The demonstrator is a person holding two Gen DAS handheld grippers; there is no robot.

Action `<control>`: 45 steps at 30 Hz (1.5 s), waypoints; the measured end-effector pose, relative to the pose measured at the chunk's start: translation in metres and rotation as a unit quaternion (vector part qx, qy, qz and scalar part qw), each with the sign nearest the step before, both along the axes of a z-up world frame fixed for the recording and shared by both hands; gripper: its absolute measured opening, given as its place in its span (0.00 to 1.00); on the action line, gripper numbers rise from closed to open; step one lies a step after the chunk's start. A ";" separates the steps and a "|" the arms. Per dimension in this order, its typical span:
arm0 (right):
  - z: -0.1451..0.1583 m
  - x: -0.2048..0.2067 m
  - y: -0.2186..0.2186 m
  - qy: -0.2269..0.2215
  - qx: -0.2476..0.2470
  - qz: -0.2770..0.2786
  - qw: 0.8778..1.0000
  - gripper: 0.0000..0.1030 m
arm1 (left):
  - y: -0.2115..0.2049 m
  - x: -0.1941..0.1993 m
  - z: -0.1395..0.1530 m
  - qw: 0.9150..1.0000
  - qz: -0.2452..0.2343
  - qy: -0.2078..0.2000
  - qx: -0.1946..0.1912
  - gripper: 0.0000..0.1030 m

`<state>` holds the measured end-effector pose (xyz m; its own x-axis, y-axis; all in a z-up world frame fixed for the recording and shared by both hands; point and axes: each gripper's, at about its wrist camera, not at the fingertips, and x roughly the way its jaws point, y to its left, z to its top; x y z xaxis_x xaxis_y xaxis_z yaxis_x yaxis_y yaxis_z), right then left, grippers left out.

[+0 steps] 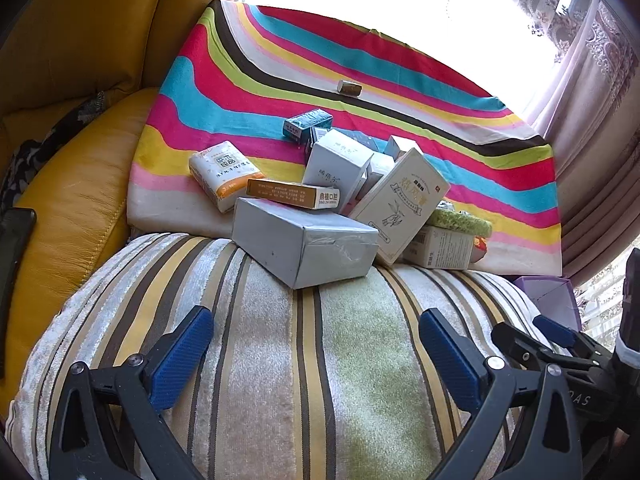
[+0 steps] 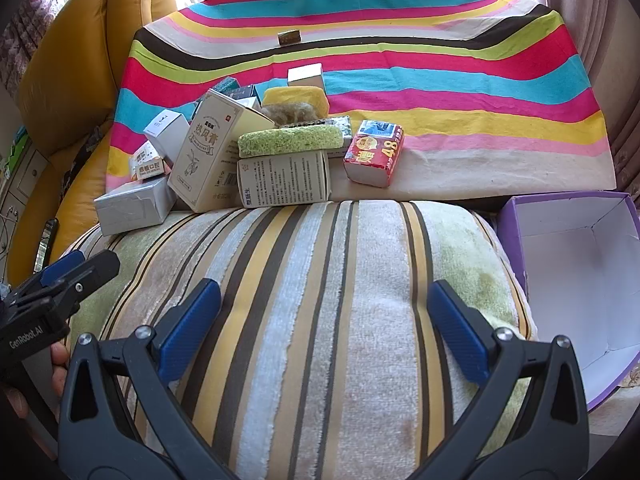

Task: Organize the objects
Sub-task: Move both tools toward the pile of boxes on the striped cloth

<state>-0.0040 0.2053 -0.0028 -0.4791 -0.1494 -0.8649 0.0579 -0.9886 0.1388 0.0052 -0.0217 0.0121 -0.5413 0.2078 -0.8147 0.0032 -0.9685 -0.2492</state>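
A heap of small boxes lies on a rainbow-striped cloth (image 1: 360, 64) beyond a striped cushion (image 1: 304, 360). Nearest is a grey box (image 1: 304, 244), with a tall cream box (image 1: 400, 204) and a tissue pack (image 1: 224, 174) beside it. The right wrist view shows the same grey box (image 2: 134, 204), a green sponge (image 2: 290, 141), a red tissue pack (image 2: 374, 153) and an open purple box (image 2: 576, 272) at the right, empty inside. My left gripper (image 1: 316, 352) is open and empty over the cushion. My right gripper (image 2: 324, 328) is open and empty over the cushion, left of the purple box.
A yellow leather armchair (image 1: 80, 40) stands to the left. A dark phone (image 1: 16, 240) lies on its seat. Curtains (image 1: 592, 128) hang at the right. A small brown block (image 1: 349, 87) lies alone far back on the cloth.
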 end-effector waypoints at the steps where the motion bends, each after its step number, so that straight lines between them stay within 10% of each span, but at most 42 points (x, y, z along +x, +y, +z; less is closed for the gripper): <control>1: 0.002 0.002 0.000 0.001 0.000 0.000 1.000 1.00 | 0.000 -0.002 0.001 1.000 0.001 -0.001 0.001 1.00; 23: 0.000 -0.004 -0.004 0.003 0.021 0.005 1.000 1.00 | 0.026 -0.075 -0.026 0.986 0.094 -0.096 -0.103 1.00; 29: -0.001 -0.012 -0.003 -0.014 0.014 0.006 1.000 1.00 | 0.022 -0.075 -0.028 0.986 0.094 -0.098 -0.095 0.78; 45: 0.022 -0.037 -0.008 0.018 0.022 0.077 0.997 1.00 | 0.014 -0.030 -0.006 0.999 0.044 -0.024 -0.017 0.73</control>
